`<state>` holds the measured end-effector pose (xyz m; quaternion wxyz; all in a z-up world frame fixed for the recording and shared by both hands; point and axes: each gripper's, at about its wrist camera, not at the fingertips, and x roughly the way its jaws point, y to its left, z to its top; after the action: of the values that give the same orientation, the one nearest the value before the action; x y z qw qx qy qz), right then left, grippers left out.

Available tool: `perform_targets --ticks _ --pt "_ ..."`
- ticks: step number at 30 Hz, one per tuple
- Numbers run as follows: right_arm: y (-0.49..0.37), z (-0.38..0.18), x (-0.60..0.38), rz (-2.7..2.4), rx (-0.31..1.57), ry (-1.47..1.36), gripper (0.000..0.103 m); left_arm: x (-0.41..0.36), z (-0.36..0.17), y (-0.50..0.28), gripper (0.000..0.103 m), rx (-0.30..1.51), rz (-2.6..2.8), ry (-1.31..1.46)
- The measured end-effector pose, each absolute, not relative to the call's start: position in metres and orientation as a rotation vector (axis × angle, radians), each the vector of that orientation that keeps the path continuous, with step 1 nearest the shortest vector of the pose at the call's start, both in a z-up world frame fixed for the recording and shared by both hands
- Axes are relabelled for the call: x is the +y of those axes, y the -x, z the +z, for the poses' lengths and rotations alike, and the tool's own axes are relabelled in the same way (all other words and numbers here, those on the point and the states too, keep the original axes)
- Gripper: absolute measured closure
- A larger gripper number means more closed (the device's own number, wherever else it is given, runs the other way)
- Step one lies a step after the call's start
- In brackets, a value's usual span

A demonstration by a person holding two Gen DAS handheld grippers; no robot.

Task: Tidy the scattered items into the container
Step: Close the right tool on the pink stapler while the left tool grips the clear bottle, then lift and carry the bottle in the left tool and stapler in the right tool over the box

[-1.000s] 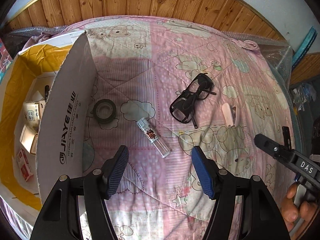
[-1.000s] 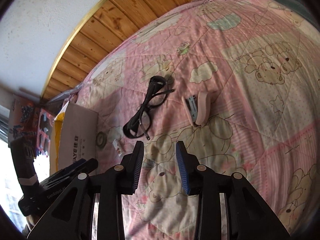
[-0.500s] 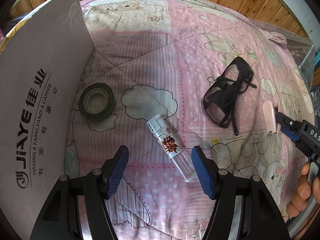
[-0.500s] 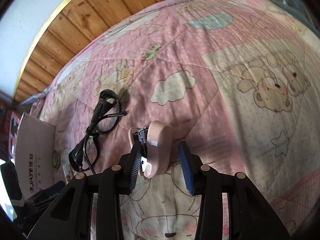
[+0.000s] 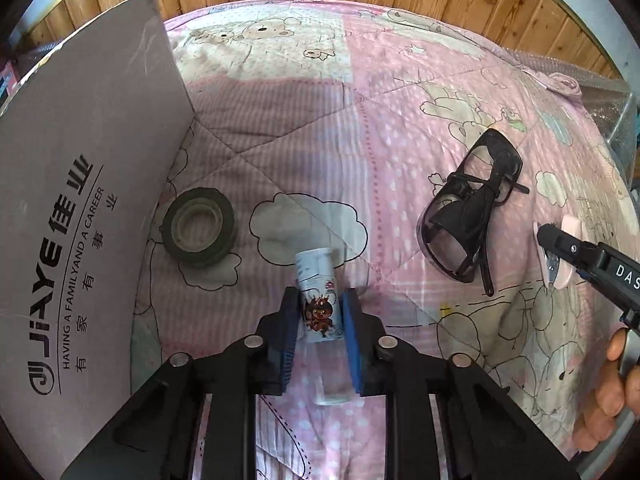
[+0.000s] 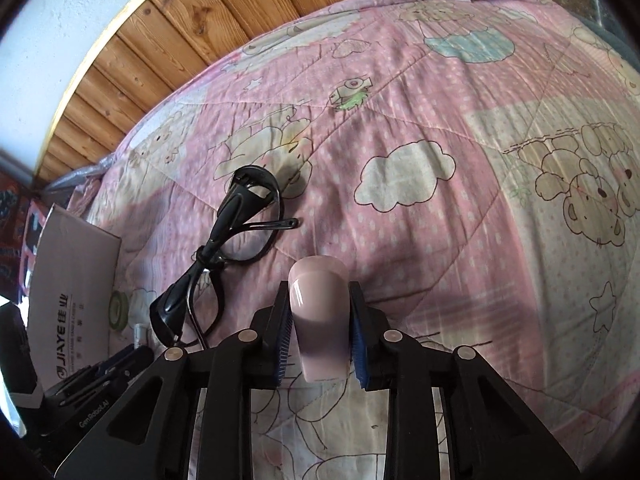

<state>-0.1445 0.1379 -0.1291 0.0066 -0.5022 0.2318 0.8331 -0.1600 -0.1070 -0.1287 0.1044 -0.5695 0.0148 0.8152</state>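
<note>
Since a second ago: both my grippers have come down onto the quilt (image 5: 400, 92) and closed in; earlier they hung open above it.
Box: the cardboard box (image 5: 80, 208) stands at the quilt's left edge, its printed flap facing me. From this low angle the flap hides the inside, so I cannot tell what it holds now.
Left gripper (image 5: 320, 312): my jaws are clenched on the small tube (image 5: 318, 292) with the cartoon label. Its white cap pokes out ahead of the blue pads (image 5: 351, 320); its clear end runs back between my fingers. It lies on the quilt.
Right gripper (image 6: 320, 320): my jaws grasp the pink stapler (image 6: 320, 312), pads pressed on its two sides, rounded nose sticking forward, down on the quilt.
Tape roll (image 5: 199, 226): flat on the quilt near the box flap, left of the tube, apart from it.
Glasses (image 5: 470, 216): black, folded, lying between my two grippers, touching neither.
Hand (image 5: 612, 392): on the right gripper's handle, at the view's right edge.
</note>
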Motion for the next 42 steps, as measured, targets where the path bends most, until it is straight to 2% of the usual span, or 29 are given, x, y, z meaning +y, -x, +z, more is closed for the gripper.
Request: perform_targets --ticks 5,19,42 --pt "0.138 -0.119 0.134 2.616 0.737 1.555 0.076 -0.124 -0.121 0.157 0.083 -0.070 2.363 1.698" --pt "0.105 -0.100 0.118 2.615 0.792 1.563 0.076 -0.136 -0.096 0.141 0.083 -0.097 2.351 1.652" --pt "0.054 -0.055 0.056 2.689 0.723 1.623 0.076 -0.162 -0.038 0.089 0.083 -0.176 2.348 1.531"
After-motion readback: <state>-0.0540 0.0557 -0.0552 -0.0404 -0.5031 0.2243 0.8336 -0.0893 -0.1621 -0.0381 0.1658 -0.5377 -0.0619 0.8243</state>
